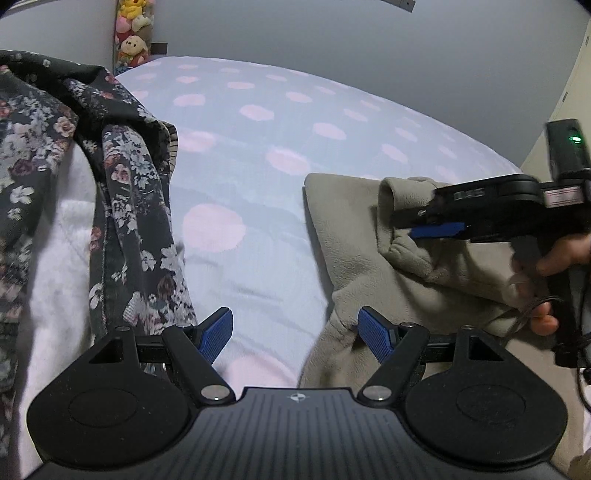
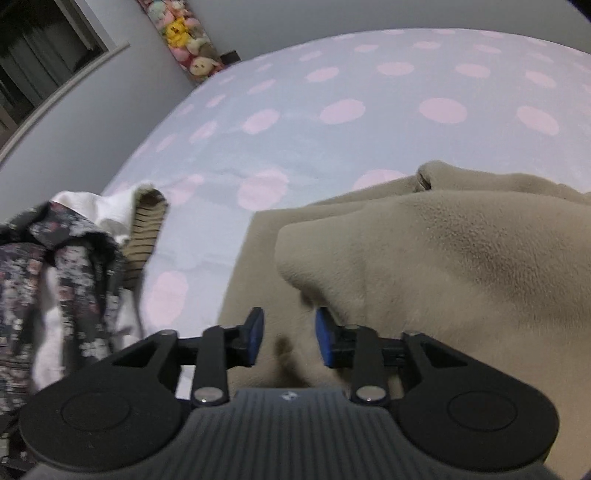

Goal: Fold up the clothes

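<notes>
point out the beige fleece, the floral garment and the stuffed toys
beige fleece (image 2: 461, 258): right wrist view, on its raised fold.
floral garment (image 1: 122, 177): left wrist view, on the hanging strip of dark flowered cloth.
stuffed toys (image 1: 133, 46): left wrist view, on the yellow bear in the corner stack.

A strip of bare bed (image 1: 236, 155) runs between 2 obstacles: the floral clothing pile (image 1: 122, 206) on the left and the beige fleece garment (image 1: 354, 236) on the right. The far bed area is unobstructed up to the wall (image 1: 332, 33).
</notes>
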Action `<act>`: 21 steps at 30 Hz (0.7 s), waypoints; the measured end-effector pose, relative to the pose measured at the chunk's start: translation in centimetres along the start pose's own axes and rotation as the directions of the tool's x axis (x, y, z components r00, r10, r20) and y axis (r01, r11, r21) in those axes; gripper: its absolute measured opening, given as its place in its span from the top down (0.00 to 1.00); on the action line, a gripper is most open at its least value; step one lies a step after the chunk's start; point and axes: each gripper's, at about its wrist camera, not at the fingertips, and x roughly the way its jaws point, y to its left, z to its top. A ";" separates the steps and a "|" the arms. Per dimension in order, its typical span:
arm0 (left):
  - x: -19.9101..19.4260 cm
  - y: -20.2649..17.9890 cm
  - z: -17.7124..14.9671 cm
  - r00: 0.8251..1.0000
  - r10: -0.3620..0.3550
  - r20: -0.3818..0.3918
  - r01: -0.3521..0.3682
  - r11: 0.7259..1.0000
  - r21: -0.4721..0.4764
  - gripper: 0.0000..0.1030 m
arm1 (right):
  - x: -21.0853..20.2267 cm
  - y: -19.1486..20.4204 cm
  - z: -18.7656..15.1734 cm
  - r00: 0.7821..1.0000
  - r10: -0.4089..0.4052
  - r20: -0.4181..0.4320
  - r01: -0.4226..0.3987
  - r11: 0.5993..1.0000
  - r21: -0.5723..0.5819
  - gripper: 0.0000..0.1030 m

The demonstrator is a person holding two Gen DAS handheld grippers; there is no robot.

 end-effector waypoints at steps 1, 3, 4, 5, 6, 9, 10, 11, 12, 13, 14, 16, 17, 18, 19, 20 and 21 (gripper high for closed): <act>-0.4 0.0 -0.1 1.000 -0.001 0.002 0.001 1.000 -0.003 0.28 | -1.3 -0.2 -0.2 1.000 0.010 0.020 -0.010 1.000 -0.006 0.62; -1.2 -0.3 -0.5 1.000 0.003 0.005 -0.003 1.000 -0.003 0.28 | -4.1 -0.8 -0.7 0.998 0.028 0.065 -0.027 0.999 -0.019 0.61; -1.6 -0.4 -0.7 1.000 0.005 0.005 -0.005 1.000 -0.003 0.28 | -5.6 -1.1 -1.0 0.996 0.037 0.087 -0.035 0.999 -0.026 0.61; -2.0 -0.6 -0.9 1.000 0.007 0.004 -0.007 1.000 -0.002 0.28 | -7.0 -1.6 -1.5 0.994 0.026 0.102 -0.023 0.999 -0.028 0.61; -2.2 -0.8 -1.1 1.000 0.012 -0.003 -0.012 1.000 0.001 0.28 | -8.3 -2.1 -2.0 0.993 0.011 0.115 -0.008 1.000 -0.029 0.61; -3.3 -1.7 -1.9 1.000 0.012 -0.027 -0.011 1.000 0.025 0.28 | -12.9 -4.4 -4.7 0.987 -0.078 0.141 0.083 0.996 -0.030 0.60; -3.7 -2.1 -2.1 0.999 0.009 -0.036 -0.008 0.999 0.035 0.28 | -14.3 -5.3 -5.9 0.986 -0.097 0.137 0.101 0.995 -0.025 0.60; -4.2 -2.6 -2.4 0.999 -0.002 -0.042 0.004 0.999 0.046 0.28 | -15.7 -6.1 -7.1 0.985 -0.114 0.132 0.118 0.993 -0.019 0.60; -4.9 -3.0 -2.8 0.999 -0.018 -0.046 0.021 0.998 0.057 0.28 | -17.1 -7.0 -8.4 0.983 -0.132 0.126 0.134 0.991 -0.013 0.60; -5.6 -3.4 -3.0 0.998 -0.039 -0.048 0.042 0.997 0.070 0.28 | -18.2 -7.5 -9.5 0.983 -0.143 0.117 0.144 0.990 -0.005 0.60; -6.3 -3.9 -3.2 0.997 -0.059 -0.049 0.063 0.995 0.082 0.28 | -19.6 -8.1 -10.9 0.982 -0.156 0.106 0.157 0.988 0.006 0.58; -7.9 -4.8 -3.8 0.993 -0.106 -0.054 0.112 0.987 0.117 0.28 | -22.1 -8.9 -13.5 0.981 -0.169 0.095 0.168 0.986 0.026 0.56; -8.5 -5.3 -4.1 0.990 -0.125 -0.057 0.132 0.982 0.134 0.28 | -23.3 -9.2 -14.8 0.981 -0.172 0.094 0.170 0.985 0.037 0.54; -9.2 -5.7 -4.3 0.988 -0.138 -0.063 0.147 0.977 0.154 0.28 | -24.5 -9.5 -16.1 0.981 -0.172 0.092 0.168 0.985 0.047 0.53; -9.8 -6.2 -4.6 0.986 -0.148 -0.073 0.159 0.971 0.179 0.28 | -25.7 -9.8 -17.4 0.981 -0.170 0.090 0.165 0.985 0.057 0.53; -10.4 -6.7 -4.9 0.984 -0.157 -0.083 0.171 0.964 0.205 0.28 | -26.9 -10.1 -18.7 0.982 -0.169 0.088 0.163 0.984 0.067 0.52; -11.0 -7.3 -5.3 0.983 -0.157 -0.093 0.175 0.956 0.237 0.28 | -27.8 -10.2 -19.6 0.981 -0.174 0.090 0.168 0.983 0.067 0.51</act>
